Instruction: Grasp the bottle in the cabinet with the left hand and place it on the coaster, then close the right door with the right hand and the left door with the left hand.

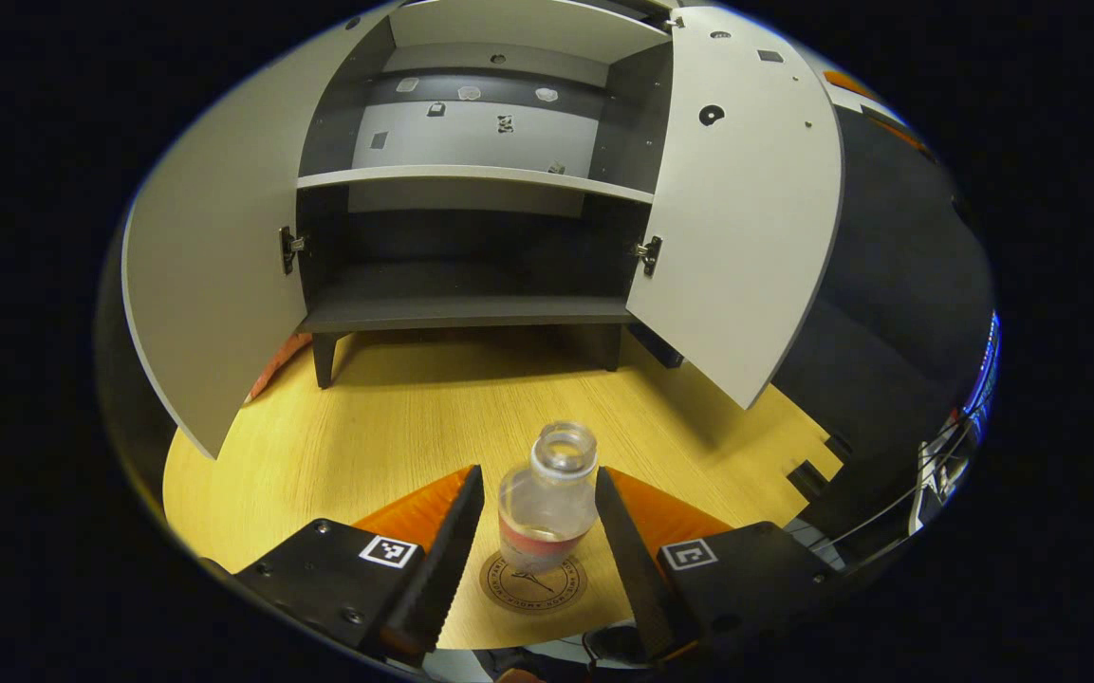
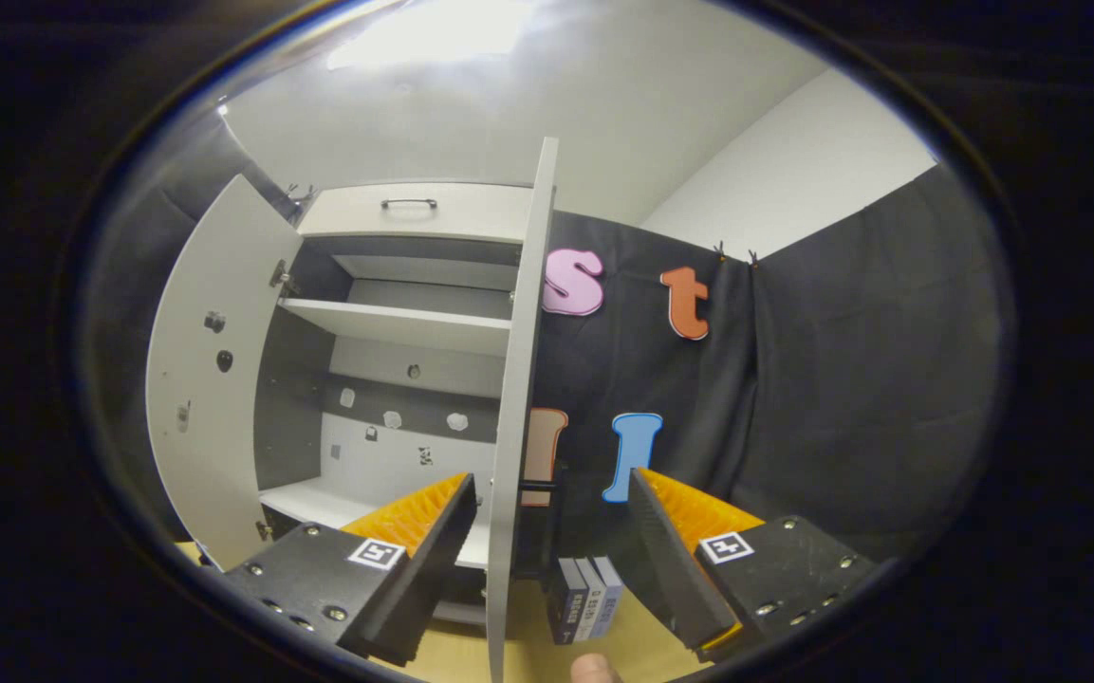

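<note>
My left claw (image 1: 539, 541) is spread around the bottle (image 1: 547, 507), which stands on the coaster (image 1: 533, 582), apparently untouched. My right claw (image 2: 551, 560) is spread astride the right door's (image 2: 518, 398) edge. Pulling back crooked could tip the bottle; a careless swing could jam that door.

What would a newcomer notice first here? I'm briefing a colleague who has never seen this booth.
In the left gripper view, the clear bottle standing on the round coaster on the wooden table, between the left gripper's open jaws with gaps either side. Behind it, the grey cabinet gapes with both doors wide. In the right gripper view, the right door's edge stands between the right gripper's open jaws.
</note>
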Available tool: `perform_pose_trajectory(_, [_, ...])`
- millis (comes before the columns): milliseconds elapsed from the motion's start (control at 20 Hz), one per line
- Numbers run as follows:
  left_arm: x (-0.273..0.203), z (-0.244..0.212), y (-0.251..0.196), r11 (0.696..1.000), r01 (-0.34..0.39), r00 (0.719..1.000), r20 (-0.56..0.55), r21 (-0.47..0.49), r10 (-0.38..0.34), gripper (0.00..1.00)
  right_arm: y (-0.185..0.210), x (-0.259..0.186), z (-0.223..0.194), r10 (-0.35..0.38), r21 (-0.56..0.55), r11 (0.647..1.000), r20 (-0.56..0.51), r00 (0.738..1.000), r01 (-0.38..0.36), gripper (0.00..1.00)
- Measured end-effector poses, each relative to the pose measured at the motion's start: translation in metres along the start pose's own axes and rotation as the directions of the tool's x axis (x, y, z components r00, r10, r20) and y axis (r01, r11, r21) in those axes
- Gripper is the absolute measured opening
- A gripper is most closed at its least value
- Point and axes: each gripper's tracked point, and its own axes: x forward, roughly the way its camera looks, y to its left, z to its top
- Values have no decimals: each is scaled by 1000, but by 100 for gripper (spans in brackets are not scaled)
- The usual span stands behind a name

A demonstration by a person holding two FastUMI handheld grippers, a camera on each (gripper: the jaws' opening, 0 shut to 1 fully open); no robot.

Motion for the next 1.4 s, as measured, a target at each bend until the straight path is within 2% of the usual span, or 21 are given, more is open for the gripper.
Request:
perform_pose_trajectory(650, [16,-10,4,1000,-17,998,-65,-15,16,78,-8,-4,-8,-26,-26,999,-13,1000,26,97])
perform_pose_trajectory(1150, [78,23,15,999,-20,996,-88,-38,16,79,-20,-9,-15,-88,-48,995,-29,996,86,97])
perform_pose_trajectory(1400, [113,23,9,996,15,986,-164,-92,-30,78,-31,-12,-20,-139,-63,989,-41,989,136,97])
